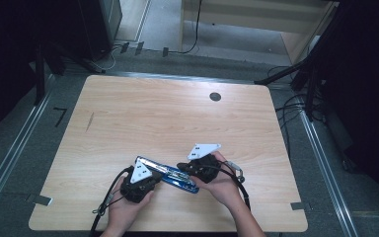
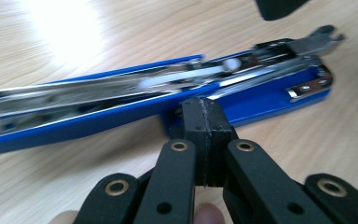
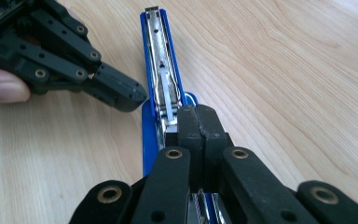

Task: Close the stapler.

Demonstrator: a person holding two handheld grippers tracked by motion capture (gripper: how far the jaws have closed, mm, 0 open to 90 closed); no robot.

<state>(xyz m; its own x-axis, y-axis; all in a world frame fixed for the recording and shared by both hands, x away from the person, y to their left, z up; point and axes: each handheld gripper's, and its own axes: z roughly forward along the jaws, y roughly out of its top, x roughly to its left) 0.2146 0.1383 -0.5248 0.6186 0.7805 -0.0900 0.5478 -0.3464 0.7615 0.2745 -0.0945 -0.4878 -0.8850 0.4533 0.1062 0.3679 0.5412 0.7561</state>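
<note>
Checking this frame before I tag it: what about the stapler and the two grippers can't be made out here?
- Whether staples are loaded: in the left gripper view the open stapler is blurred; in the high view it is too small.
- Stapler's near end, right gripper view: hidden under the right gripper, whose jaws are shut.
- Whether the left gripper, jaws shut, touches the stapler: its own tips cover the spot.
- The person's forearms: cut off by the high view's bottom edge.

A stapler (image 1: pixel 170 174), swung open flat, is laid on the table (image 1: pixel 168 113) near its front edge, roughly midway between the left and right sides. The left gripper (image 1: pixel 154 178) is placed just beside the stapler's left half, on the near side, and the right gripper (image 1: pixel 181 167) is set over its right end. A round hole (image 1: pixel 215 96) is found far behind them, towards the table's back edge.
</note>
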